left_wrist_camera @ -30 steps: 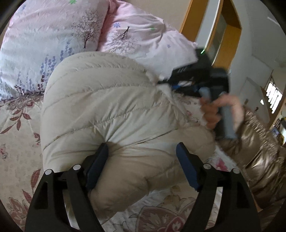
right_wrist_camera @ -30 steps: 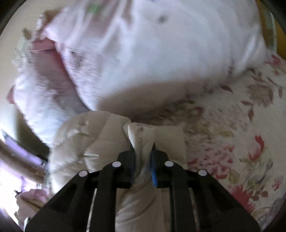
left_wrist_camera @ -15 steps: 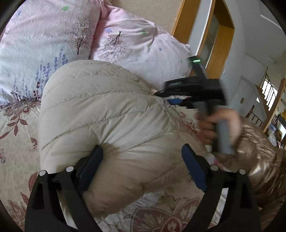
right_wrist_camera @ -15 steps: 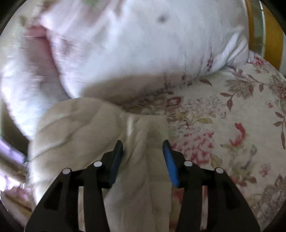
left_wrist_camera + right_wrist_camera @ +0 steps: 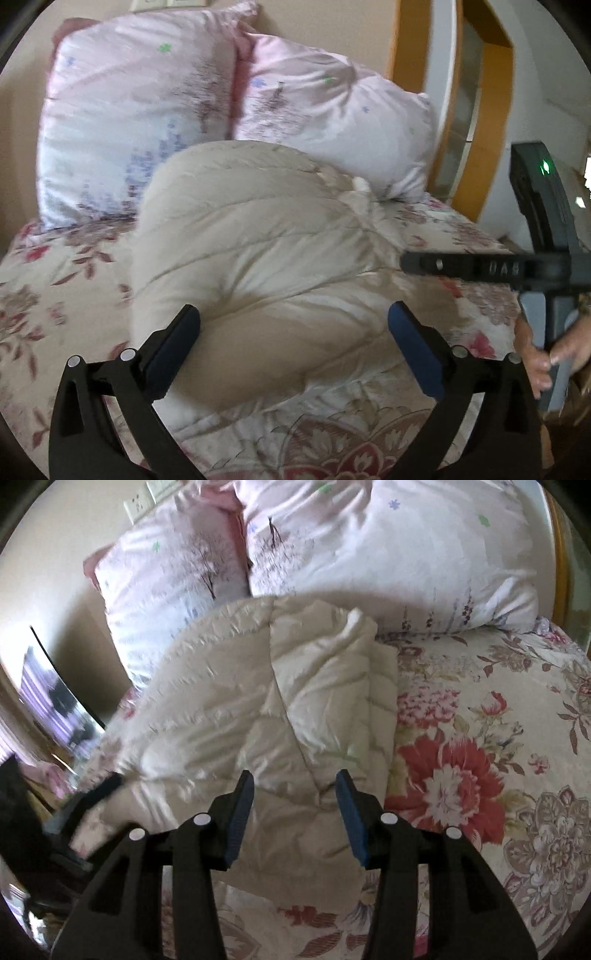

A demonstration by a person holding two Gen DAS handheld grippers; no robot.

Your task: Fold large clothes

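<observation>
Folded cream quilted down jacket (image 5: 258,266) lying on the floral bedspread (image 5: 480,775), its far edge against two pink printed pillows (image 5: 147,122). The right gripper (image 5: 295,808), clamped on a jacket fold a second ago, now has its fingers spread wide and empty; the left gripper (image 5: 295,332) likewise stands wide open, empty, drawn slightly back. Release suggests the fold is complete.

Left gripper (image 5: 293,325): jaws spread wide, nothing between the pads, black fingers entering frame from 6 o'clock. Right gripper (image 5: 294,794): jaws parted, nothing clamped, also entering from 6 o'clock. In the left wrist view, the right gripper's body sits at 3 o'clock, nose pointing toward 9 o'clock, with the right hand (image 5: 546,356) wrapped around its handle at 4 o'clock.
</observation>
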